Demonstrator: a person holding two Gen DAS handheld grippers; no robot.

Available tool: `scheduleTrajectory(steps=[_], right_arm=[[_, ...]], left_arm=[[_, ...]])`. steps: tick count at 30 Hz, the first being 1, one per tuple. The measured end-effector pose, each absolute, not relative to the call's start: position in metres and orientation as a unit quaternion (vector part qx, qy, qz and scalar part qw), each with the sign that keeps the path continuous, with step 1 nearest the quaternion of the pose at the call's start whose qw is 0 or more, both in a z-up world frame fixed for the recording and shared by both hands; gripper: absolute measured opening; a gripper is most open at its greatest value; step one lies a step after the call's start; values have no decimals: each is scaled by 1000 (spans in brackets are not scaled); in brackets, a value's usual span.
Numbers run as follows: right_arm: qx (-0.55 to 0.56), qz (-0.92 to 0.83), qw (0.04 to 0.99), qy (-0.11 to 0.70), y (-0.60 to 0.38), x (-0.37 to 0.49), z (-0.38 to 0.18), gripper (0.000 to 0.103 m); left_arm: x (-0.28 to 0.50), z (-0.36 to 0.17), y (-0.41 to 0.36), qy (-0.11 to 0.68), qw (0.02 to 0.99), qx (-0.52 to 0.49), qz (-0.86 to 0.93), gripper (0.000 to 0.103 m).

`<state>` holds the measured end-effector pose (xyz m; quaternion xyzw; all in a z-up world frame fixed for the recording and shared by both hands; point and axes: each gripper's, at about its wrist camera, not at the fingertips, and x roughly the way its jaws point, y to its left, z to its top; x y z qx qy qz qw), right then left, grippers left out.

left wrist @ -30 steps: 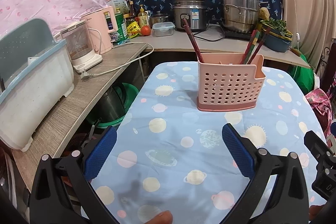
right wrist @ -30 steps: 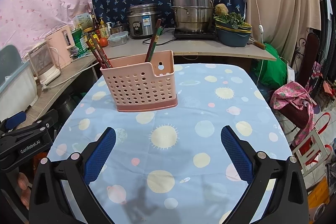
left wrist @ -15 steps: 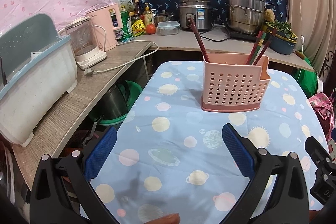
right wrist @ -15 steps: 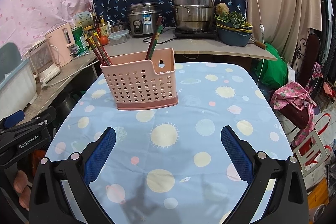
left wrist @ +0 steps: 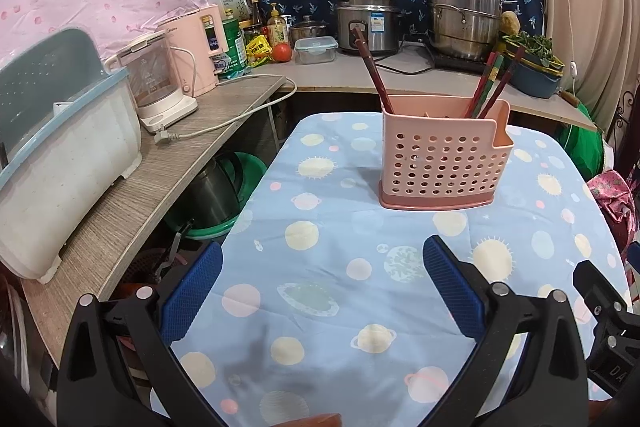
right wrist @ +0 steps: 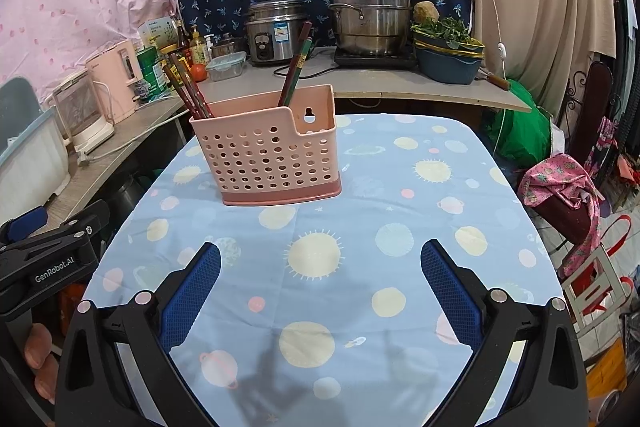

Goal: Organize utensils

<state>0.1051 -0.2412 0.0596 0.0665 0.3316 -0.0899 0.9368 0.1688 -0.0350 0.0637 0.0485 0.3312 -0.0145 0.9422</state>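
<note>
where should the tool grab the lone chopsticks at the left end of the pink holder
Grip the chopsticks on the bare upper shafts above the pink holder rim, coming from above and the left. They lean up and left, clear of the other chopsticks, so the open left tool can straddle them.

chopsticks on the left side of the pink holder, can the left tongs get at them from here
Probably yes. The left tongs are open and empty, and only bare tablecloth lies between them and the pink holder. The chopsticks stick up well above its rim.
</note>
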Motion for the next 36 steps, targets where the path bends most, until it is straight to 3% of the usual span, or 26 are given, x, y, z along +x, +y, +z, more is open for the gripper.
scheduleTrajectory(steps=[36], right_arm=[[66, -89, 937, 332, -237, 109, 61, 96]], left_arm=[[167, 62, -39, 330, 942, 58, -20, 96]])
